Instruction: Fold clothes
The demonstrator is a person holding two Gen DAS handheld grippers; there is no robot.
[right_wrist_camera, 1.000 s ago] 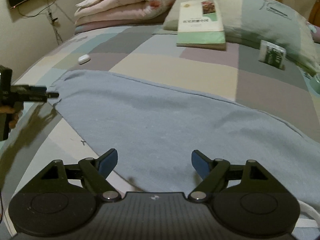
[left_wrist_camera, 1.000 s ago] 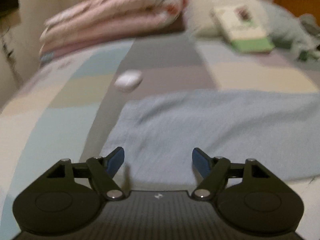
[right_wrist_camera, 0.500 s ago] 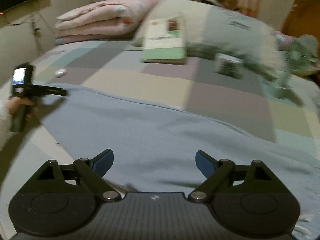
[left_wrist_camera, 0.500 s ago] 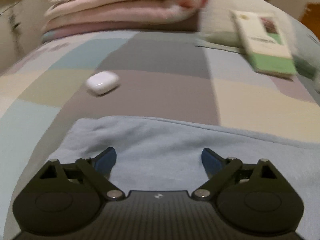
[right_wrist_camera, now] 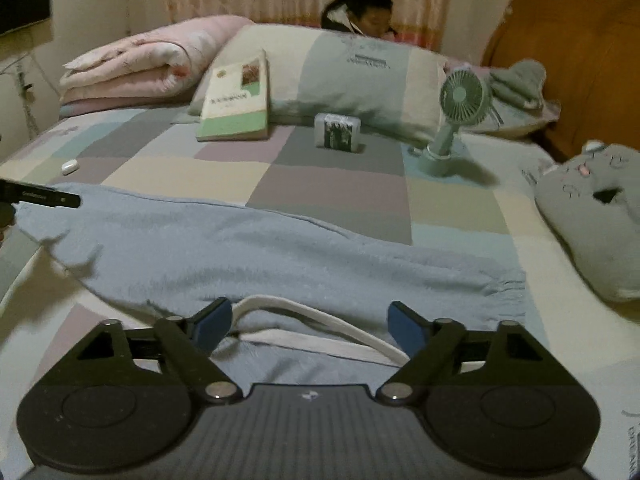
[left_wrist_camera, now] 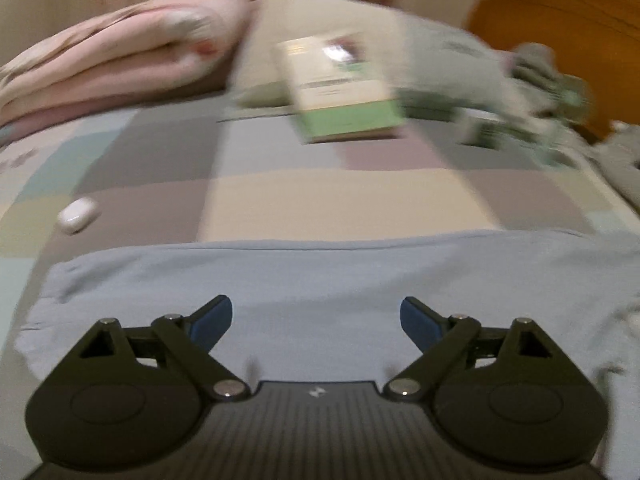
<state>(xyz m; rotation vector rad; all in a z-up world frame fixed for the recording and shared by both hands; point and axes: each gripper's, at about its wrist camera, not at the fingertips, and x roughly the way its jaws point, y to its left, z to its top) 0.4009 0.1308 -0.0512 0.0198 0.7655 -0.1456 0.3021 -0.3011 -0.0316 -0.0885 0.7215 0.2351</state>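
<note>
Two grippers hover over a light-blue garment [right_wrist_camera: 280, 256] spread along the bed's [right_wrist_camera: 328, 188] near edge; left gripper [left_wrist_camera: 316, 316] agape (empty); right gripper [right_wrist_camera: 309, 320] closing, nothing pinched, white drawstring [right_wrist_camera: 320, 320] between.

pale blue garment [right_wrist_camera: 280, 256] — pastel checked bedspread [right_wrist_camera: 332, 184] — pink quilt [right_wrist_camera: 152, 64]

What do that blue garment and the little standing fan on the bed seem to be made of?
The blue garment looks like a soft, matte knit or fleece: its surface is fuzzy, it drapes in loose folds and has a gathered cuff. The little fan looks like smooth moulded plastic in pale green, with a rigid grille and stand, though dim light leaves that open.
</note>
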